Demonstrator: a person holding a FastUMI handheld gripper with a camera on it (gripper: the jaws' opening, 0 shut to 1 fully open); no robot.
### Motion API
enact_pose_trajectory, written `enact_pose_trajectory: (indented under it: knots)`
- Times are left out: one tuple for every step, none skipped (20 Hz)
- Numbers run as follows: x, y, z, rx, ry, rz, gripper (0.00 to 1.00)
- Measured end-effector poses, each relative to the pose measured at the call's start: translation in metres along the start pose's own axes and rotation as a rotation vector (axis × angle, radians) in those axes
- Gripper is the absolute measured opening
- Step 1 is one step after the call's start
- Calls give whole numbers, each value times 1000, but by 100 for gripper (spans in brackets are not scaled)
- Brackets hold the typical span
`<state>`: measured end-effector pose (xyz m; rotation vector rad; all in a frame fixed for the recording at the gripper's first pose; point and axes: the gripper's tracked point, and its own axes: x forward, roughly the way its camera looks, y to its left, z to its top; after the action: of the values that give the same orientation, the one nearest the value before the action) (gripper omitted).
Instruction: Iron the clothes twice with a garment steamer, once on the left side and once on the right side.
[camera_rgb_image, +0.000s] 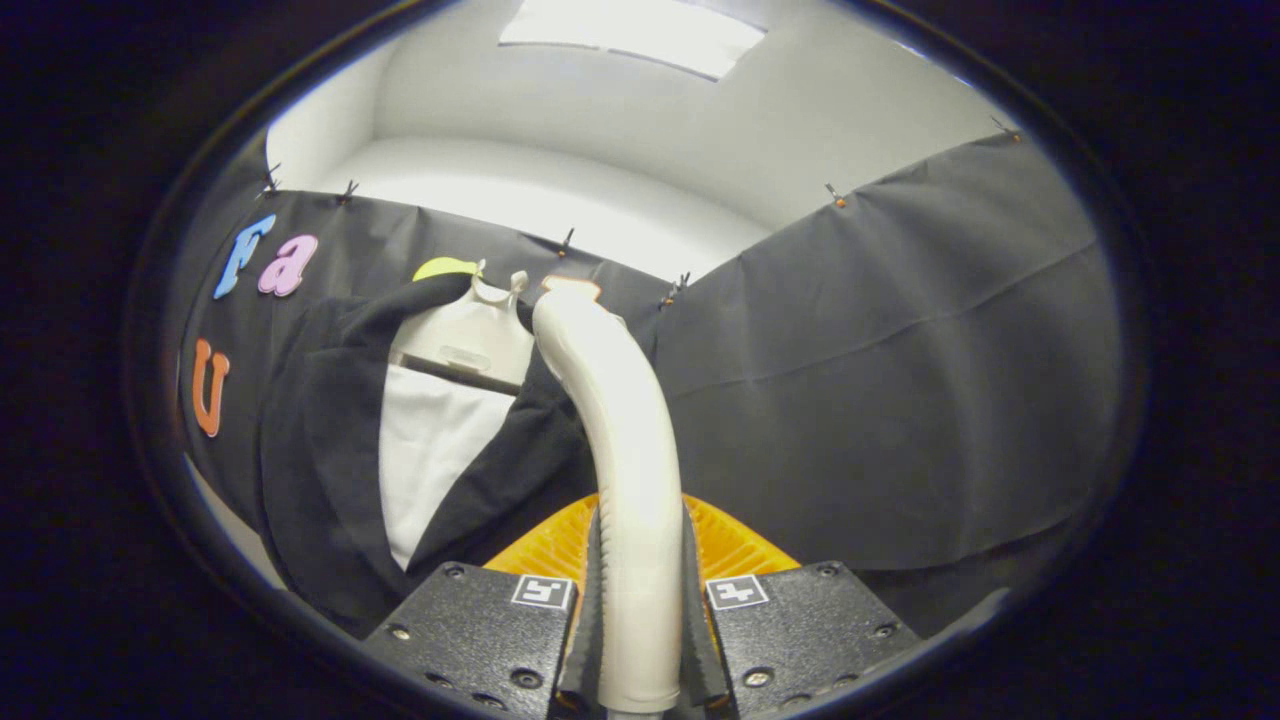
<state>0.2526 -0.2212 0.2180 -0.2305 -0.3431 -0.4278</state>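
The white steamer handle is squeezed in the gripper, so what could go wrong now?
1. The curved white steamer handle sits between smooth pads of the gripper; it might twist or slip.
2. Its head reaches only the black jacket's collar, so a pass could miss the lower cloth.

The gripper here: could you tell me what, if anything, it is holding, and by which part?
The gripper is shut on the garment steamer, both fingers pressing on the lower part of its curved handle; its head reaches up towards the hanging black jacket.

Bright overhead glare, fisheye-warped edges
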Motion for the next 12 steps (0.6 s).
enact_pose_trajectory:
  knots:
    - [9,-1,5,4,-11,3,35]
    - [16,-1,9,6,-20,5,36]
    - [23,-2,11,3,-26,0,35]
    - [28,-2,13,1,-29,-3,36]
    - [33,-1,13,0,-28,-1,36]
    - [37,0,11,-5,-22,-5,36]
    - [39,1,5,-17,-7,-9,36]
    - [40,3,-2,-30,10,-11,36]
    - [39,5,-9,-40,25,-15,36]
    - [35,4,-15,-47,38,-24,36]
    - [32,4,-21,-52,42,-31,35]
    - [28,5,-25,-66,49,-35,35]
